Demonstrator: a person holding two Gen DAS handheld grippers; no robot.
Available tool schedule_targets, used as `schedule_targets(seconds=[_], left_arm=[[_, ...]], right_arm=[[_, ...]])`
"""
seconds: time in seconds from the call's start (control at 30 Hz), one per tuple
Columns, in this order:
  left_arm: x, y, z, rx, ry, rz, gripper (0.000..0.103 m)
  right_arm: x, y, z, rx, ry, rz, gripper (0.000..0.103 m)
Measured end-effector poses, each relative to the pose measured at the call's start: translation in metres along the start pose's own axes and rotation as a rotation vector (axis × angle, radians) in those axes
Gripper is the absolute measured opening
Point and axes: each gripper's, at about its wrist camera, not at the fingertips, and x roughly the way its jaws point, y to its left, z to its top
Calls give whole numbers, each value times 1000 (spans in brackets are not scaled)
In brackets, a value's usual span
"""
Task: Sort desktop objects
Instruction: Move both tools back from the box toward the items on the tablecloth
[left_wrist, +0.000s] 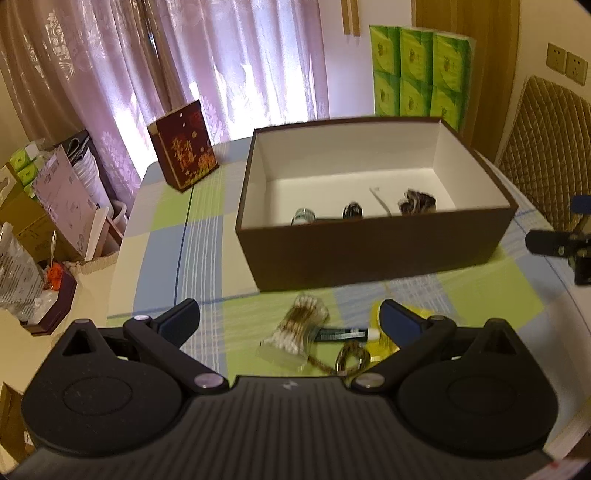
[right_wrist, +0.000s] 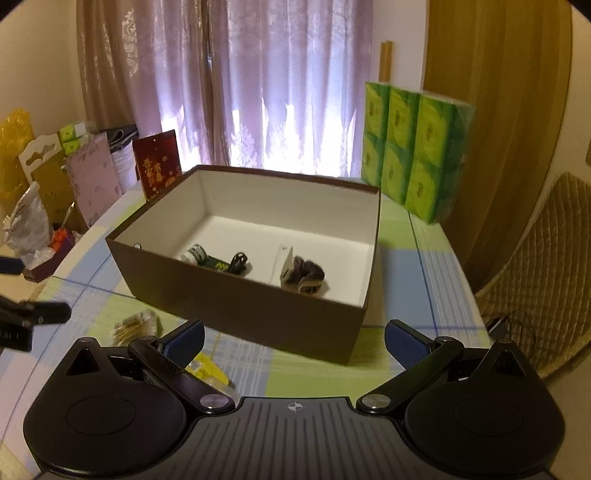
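A brown box (left_wrist: 369, 254) with a white inside stands on the checked tablecloth; it also shows in the right wrist view (right_wrist: 243, 310). Inside lie a small bottle (right_wrist: 195, 254), a black clip (right_wrist: 239, 261) and a bundle of dark hair ties (right_wrist: 304, 275). In front of the box lie a bag of cotton swabs (left_wrist: 295, 334), a dark tube (left_wrist: 341, 335), a yellow packet (left_wrist: 382, 345) and a coil of cord (left_wrist: 351, 360). My left gripper (left_wrist: 290, 319) is open above these loose items. My right gripper (right_wrist: 293, 341) is open and empty before the box's near corner.
A red gift box (left_wrist: 183, 146) stands at the table's far left. A pack of green tissues (right_wrist: 413, 147) stands at the far right. A quilted chair (left_wrist: 546, 147) is to the right. Bags and boxes (left_wrist: 48, 206) crowd the left, beyond the table edge.
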Motion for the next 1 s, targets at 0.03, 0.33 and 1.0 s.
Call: schedule_targets(seconds=[0.03, 0.33, 1.0], left_arm=[[0, 0, -4, -1, 10, 0, 102], [5, -6, -32, -5, 97, -25, 102], [29, -2, -46, -7, 175, -39, 102]], right_arm=[[1, -1, -2, 7, 15, 9, 101], [10, 4, -28, -3, 141, 51, 101], [43, 22, -63, 105, 344, 127, 101]])
